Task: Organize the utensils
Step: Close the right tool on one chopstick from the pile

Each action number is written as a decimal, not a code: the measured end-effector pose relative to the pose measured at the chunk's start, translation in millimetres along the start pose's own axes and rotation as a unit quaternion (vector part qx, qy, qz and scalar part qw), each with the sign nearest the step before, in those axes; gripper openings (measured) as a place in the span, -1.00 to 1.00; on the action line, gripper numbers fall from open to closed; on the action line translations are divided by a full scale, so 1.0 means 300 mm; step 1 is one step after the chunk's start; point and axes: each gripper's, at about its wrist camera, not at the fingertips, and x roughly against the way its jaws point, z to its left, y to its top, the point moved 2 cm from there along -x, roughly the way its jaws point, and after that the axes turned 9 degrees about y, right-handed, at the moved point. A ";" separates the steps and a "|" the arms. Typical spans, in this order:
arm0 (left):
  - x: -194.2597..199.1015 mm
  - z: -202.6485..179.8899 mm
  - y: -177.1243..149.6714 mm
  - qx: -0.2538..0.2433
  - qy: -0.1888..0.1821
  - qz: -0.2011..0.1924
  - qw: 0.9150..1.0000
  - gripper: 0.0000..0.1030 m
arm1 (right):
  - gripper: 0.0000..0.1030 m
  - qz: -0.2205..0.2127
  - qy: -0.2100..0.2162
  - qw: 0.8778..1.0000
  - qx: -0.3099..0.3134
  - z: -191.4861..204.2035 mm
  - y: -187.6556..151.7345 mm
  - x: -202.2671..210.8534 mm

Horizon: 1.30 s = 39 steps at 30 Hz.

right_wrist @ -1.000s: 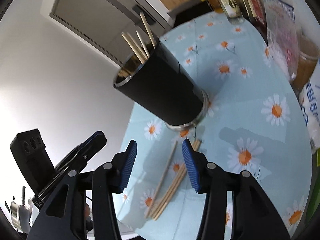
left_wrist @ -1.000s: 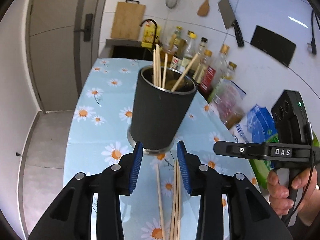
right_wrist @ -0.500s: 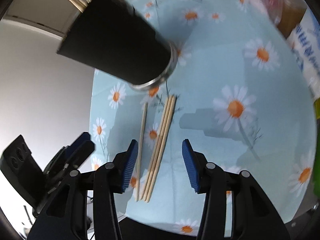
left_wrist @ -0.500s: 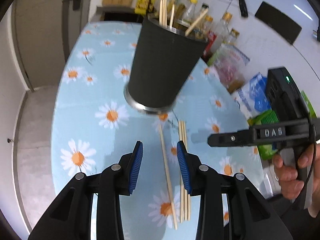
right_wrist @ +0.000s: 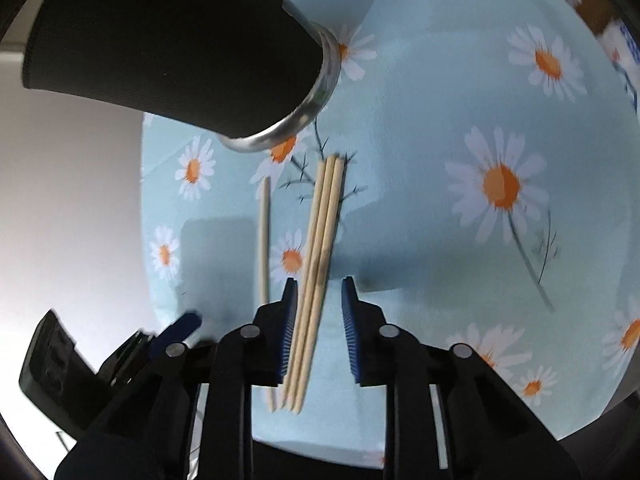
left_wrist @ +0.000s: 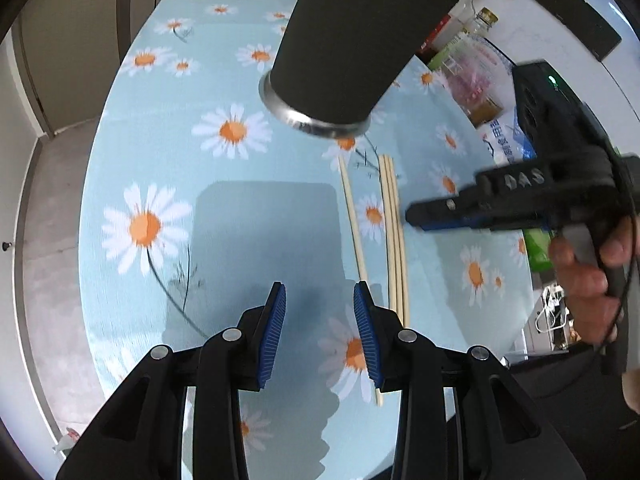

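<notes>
My right gripper (right_wrist: 318, 320) hangs over the daisy tablecloth (right_wrist: 440, 120) with its jaws parted, straddling the near part of a bundle of three chopsticks (right_wrist: 320, 248) without pinching it. The bundle lies flat just in front of the black utensil holder (right_wrist: 172, 40), and a single chopstick (right_wrist: 263, 240) lies just left of it. My left gripper (left_wrist: 320, 332), wide and holding nothing, hovers over bare cloth left of the chopsticks.

Both grippers are matte black plastic. The left gripper (left_wrist: 320, 332) and right gripper (right_wrist: 319, 326) each carry ribbed blue pads (left_wrist: 273, 336) and round silver screws (left_wrist: 232, 334). The right one bears white "DAS" lettering (left_wrist: 524, 178), a green light (left_wrist: 552, 79) and a thin black cable. The hand (left_wrist: 588, 276) shows bare skin.
</notes>
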 end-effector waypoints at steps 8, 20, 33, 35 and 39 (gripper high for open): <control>0.031 -0.003 -0.061 -0.003 -0.031 0.015 0.999 -0.34 | -0.82 0.000 -0.038 0.999 -0.001 0.019 0.008 -0.031; 0.015 0.001 -0.089 -0.010 -0.042 0.026 0.999 -0.34 | -0.85 0.001 -0.072 0.997 -0.016 0.061 0.012 -0.089; 0.039 0.013 -0.049 0.007 -0.034 0.005 0.999 -0.34 | -0.88 0.011 -0.139 0.990 0.022 0.158 0.030 -0.152; 0.035 0.013 -0.046 0.011 -0.031 0.005 0.999 -0.34 | -0.88 0.007 -0.151 0.988 0.031 0.171 0.022 -0.154; 0.017 0.004 -0.041 0.016 -0.021 0.007 1.000 -0.34 | -0.88 0.000 -0.148 0.988 0.047 0.188 0.008 -0.160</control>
